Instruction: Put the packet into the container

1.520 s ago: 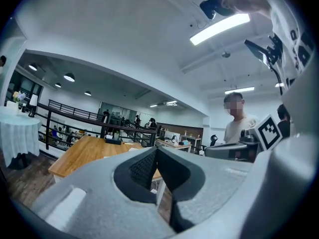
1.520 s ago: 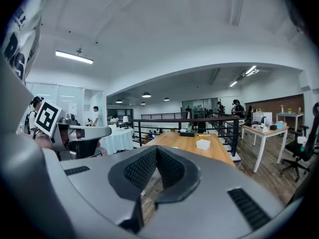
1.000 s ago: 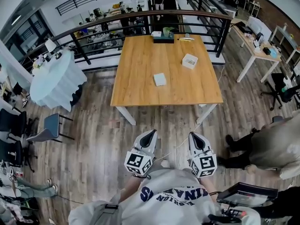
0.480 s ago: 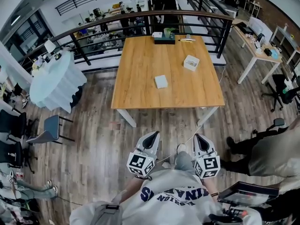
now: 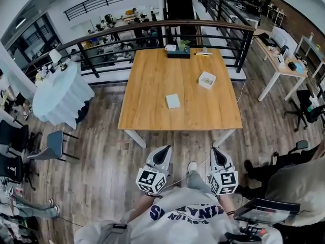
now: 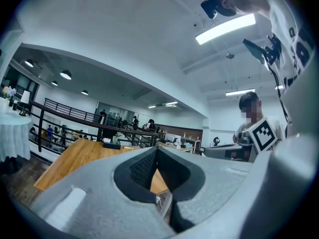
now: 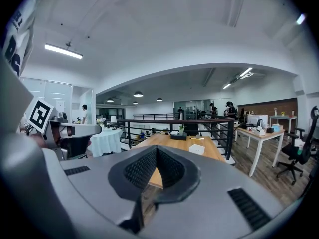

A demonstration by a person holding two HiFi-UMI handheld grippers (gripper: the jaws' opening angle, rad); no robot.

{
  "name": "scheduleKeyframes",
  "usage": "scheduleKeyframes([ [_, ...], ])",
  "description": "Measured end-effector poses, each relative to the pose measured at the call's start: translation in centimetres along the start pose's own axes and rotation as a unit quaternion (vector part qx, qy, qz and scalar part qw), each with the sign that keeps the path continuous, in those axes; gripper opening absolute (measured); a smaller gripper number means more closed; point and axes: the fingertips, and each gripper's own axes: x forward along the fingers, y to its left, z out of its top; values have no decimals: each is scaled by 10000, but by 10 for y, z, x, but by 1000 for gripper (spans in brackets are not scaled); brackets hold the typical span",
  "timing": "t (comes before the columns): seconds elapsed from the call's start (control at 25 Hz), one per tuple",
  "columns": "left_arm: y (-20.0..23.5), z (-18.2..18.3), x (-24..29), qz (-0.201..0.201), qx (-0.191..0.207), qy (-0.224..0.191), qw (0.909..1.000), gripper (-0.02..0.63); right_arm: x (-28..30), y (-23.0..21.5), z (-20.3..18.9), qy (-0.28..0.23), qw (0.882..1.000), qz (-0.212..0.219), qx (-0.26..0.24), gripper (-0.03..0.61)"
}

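Observation:
A small white packet (image 5: 172, 100) lies flat near the middle of the wooden table (image 5: 147, 105). The white open container (image 5: 206, 80) stands farther back on the table's right side; the right gripper view shows this container (image 7: 197, 149) too. Both grippers hang over the floor, short of the table's near edge and well apart from both things. My left gripper (image 5: 163, 149) is shut with nothing in it, its pads meeting at the tip (image 6: 155, 151). My right gripper (image 5: 216, 150) is likewise shut and empty (image 7: 157, 151). The packet is hidden in both gripper views.
A black tray (image 5: 177, 53) and a pen (image 5: 203, 54) lie at the table's far edge, by a dark railing (image 5: 203, 25). A round white-clothed table (image 5: 61, 90) and a chair (image 5: 56, 139) stand at left. A person (image 5: 299, 174) stands at right, near a white desk (image 5: 279, 60).
The person holding the grippers has stepped toward the table, which sits slightly nearer in the view. Both grippers were carried forward with them, still shut and empty.

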Motion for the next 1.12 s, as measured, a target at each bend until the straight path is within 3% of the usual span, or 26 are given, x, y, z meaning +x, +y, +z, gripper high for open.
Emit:
scheduleKeyframes([
  [0.84, 52, 19, 162, 220, -58, 73, 9997, 5, 150, -111, 41, -122, 9988, 400, 255, 9],
  [1.12, 64, 19, 208, 475, -77, 177, 9987, 6, 189, -147, 50, -150, 9979, 585, 218, 9],
])
